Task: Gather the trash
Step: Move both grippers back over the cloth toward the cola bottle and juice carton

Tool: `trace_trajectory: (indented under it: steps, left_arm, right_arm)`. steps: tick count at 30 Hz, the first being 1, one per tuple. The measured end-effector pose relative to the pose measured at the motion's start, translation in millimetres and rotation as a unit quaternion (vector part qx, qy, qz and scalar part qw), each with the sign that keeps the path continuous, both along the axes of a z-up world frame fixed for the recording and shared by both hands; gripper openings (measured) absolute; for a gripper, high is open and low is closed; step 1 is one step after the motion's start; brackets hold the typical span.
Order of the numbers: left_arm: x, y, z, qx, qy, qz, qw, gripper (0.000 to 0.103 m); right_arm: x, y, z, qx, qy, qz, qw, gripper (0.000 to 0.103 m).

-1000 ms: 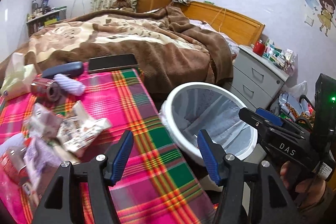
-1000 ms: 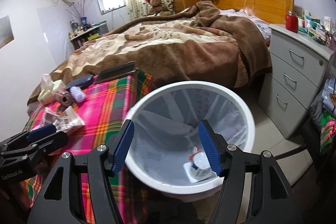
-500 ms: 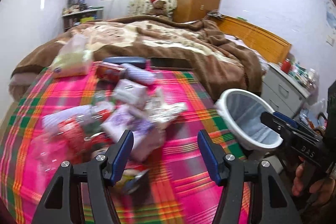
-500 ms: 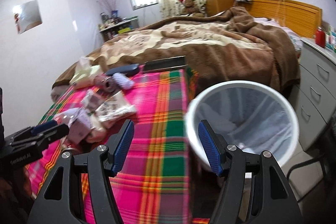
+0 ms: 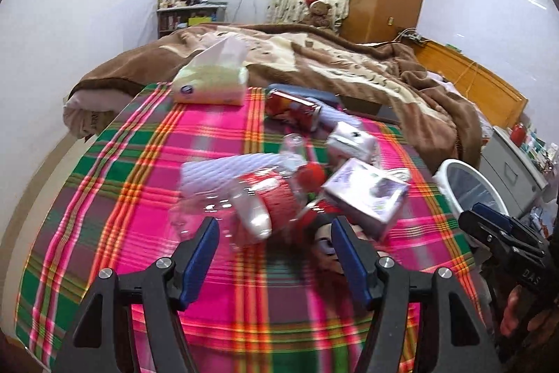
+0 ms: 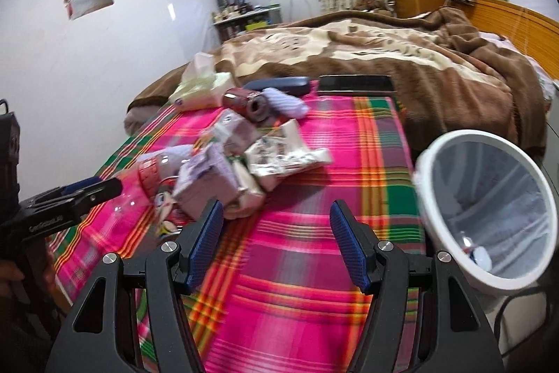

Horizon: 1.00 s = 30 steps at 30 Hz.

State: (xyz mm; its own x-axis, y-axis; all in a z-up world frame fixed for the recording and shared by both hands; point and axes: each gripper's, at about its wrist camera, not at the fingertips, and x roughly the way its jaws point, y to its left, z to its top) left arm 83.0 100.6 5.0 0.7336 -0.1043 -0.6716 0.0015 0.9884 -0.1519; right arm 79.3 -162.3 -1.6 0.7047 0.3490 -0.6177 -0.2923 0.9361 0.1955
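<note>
1. The left gripper (image 5: 275, 256), black-framed with blue pads, has its jaws spread wide and holds nothing. In the left wrist view it sits at bottom centre, aimed at the trash pile.
2. The right gripper (image 6: 276, 245) is likewise released and empty. It hangs over bare pink-and-green plaid cloth (image 6: 307, 285), low in the right wrist view.
3. The nearest trash is a crushed clear plastic bottle with a red label (image 5: 244, 208), just above the left jaws at the middle of the left wrist view. Its long axis appears to run from lower left to upper right, oblique to the jaw gap; motion blur makes this uncertain.
4. Touching it on the right is a pale lilac cardboard box (image 5: 367, 194), with more wrappers behind.
5. The white round trash bin with a clear liner (image 6: 489, 215) stands off the cloth's edge at the right of the right wrist view, and some rubbish already lies at its bottom.
6. Judgement: the left hand is nearer the bottle, which lies straight ahead of its jaws. The right gripper is nearer the bin, with the pile at its upper left.
</note>
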Motion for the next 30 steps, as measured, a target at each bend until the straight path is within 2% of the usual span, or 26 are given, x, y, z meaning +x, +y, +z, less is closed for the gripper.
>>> trace_trajectory:
  steps: [7, 12, 17, 23, 26, 30]
  left_arm:
    - [15.6, 20.5, -6.8, -0.001, 0.014, -0.009, 0.9999, 0.066]
    - [30.9, 27.8, -6.5, -0.01, 0.018, -0.02, 0.9996, 0.066]
    - [50.8, 30.8, -8.1, -0.006, 0.028, -0.038, 0.9989, 0.066]
    - [67.4, 27.2, -17.6, 0.008, 0.057, -0.072, 0.9958, 0.066]
    - [68.4, 25.9, -20.3, 0.007, 0.056, -0.077, 0.9955, 0.066]
    - [71.3, 19.7, -24.5, 0.009, 0.066, -0.096, 0.9931, 0.067]
  right_arm:
    - [9.2, 28.3, 6.4, 0.004, -0.007, 0.036, 0.999, 0.065]
    - [18.9, 50.6, 8.1, -0.015, -0.014, 0.067, 0.998, 0.065]
    - [32.8, 66.5, 2.6, -0.033, 0.004, 0.097, 0.995, 0.068]
    - [35.9, 72.2, -3.5, -0.062, 0.02, 0.116, 0.991, 0.068]
    - [33.6, 71.6, -7.3, -0.084, 0.025, 0.117, 0.989, 0.068]
    - [34.9, 64.9, -8.6, -0.073, 0.033, 0.112, 0.99, 0.068]
